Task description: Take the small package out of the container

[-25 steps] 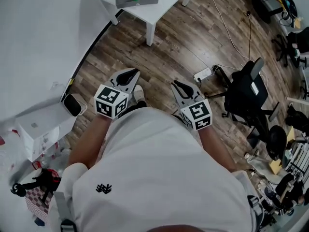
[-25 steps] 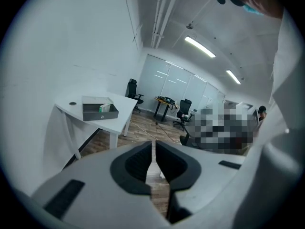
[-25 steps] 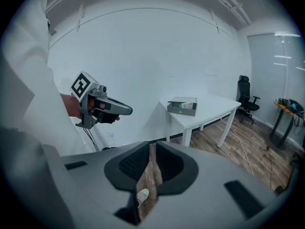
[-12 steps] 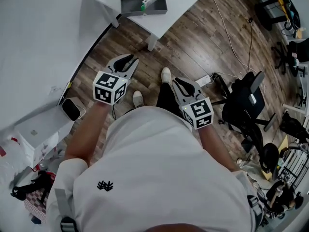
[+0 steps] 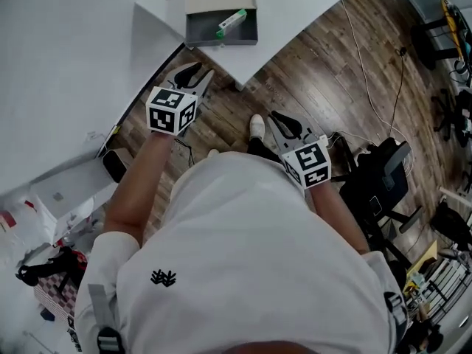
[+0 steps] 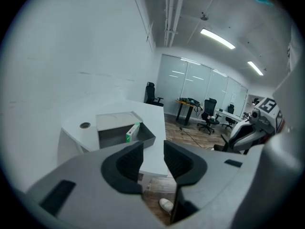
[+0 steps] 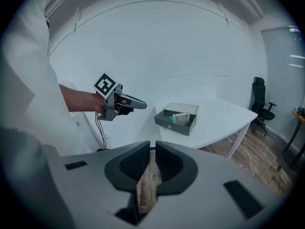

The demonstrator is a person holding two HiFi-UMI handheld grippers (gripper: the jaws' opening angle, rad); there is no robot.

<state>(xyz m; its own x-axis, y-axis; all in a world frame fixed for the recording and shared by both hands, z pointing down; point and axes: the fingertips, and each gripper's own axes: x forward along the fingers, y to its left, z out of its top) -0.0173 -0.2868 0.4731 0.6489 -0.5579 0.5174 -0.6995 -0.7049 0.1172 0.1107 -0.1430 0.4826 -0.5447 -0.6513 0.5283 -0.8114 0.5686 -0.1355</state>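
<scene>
Package [image 5: 231, 22] nearer empty, opening left tool [image 5: 195, 72]

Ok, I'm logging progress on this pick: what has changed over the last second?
The person has walked up to the table, bringing the container with the small package closer. The left tongs have moved forward toward it and are opening, nothing between them. Unchanged: right tongs low by the person's side, package lying in the container.
</scene>
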